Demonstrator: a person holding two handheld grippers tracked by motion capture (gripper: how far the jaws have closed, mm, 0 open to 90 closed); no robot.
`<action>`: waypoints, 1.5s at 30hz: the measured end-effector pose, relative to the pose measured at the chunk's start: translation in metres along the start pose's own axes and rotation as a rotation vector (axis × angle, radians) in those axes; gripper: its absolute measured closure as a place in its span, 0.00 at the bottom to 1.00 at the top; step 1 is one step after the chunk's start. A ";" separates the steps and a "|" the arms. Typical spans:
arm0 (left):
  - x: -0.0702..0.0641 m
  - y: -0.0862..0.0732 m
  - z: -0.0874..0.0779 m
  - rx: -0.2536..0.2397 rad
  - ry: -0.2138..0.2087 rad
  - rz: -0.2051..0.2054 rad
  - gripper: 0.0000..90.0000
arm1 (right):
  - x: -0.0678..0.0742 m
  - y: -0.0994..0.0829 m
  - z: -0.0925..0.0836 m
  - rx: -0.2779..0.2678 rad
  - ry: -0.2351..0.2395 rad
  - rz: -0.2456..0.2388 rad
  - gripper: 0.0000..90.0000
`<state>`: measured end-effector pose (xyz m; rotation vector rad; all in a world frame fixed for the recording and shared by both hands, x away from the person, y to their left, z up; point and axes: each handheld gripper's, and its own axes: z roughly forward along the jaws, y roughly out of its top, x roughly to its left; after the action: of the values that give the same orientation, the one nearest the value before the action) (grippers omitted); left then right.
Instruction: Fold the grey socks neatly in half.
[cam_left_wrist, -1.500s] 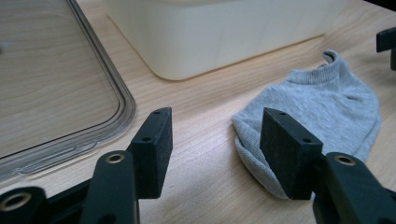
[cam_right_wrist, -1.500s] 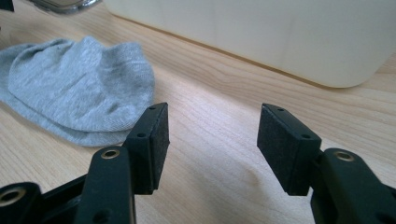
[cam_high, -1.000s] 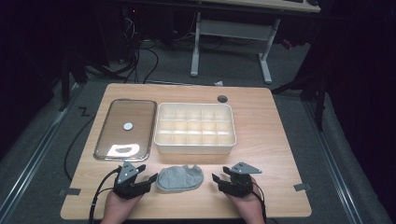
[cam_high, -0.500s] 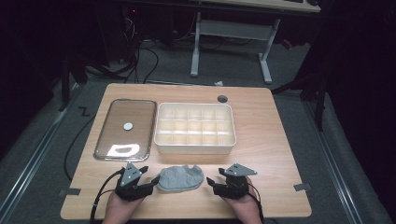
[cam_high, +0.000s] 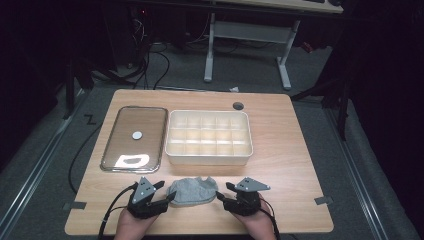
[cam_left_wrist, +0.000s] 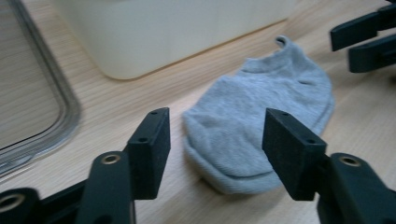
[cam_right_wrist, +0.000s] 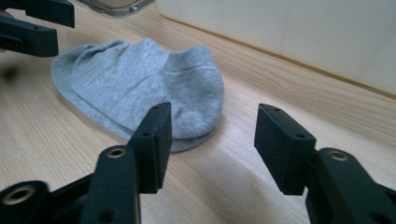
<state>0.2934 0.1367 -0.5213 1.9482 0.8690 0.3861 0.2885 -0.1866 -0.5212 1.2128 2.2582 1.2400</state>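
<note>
Grey sock (cam_high: 192, 191) flat on table (cam_high: 290, 150), left tool (cam_high: 168, 198) and right tool (cam_high: 222, 197) released, jaws just narrowing, flanking it

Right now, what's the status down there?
Left gripper and right gripper open, jaws just narrowing. Grey sock flat between them, unheld. Nothing in the way.
</note>
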 end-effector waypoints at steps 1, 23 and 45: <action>-0.003 0.000 0.001 0.002 -0.003 0.013 0.51 | 0.001 0.001 0.001 0.004 0.004 0.008 0.56; -0.012 -0.004 0.018 0.121 -0.003 0.075 0.74 | 0.013 0.009 0.031 0.104 -0.016 -0.006 0.62; -0.004 -0.007 0.014 0.136 0.014 0.078 0.75 | 0.028 0.008 0.035 0.109 -0.027 -0.054 0.79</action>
<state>0.2956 0.1269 -0.5341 2.1116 0.8488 0.3956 0.2966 -0.1432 -0.5314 1.1899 2.3500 1.0875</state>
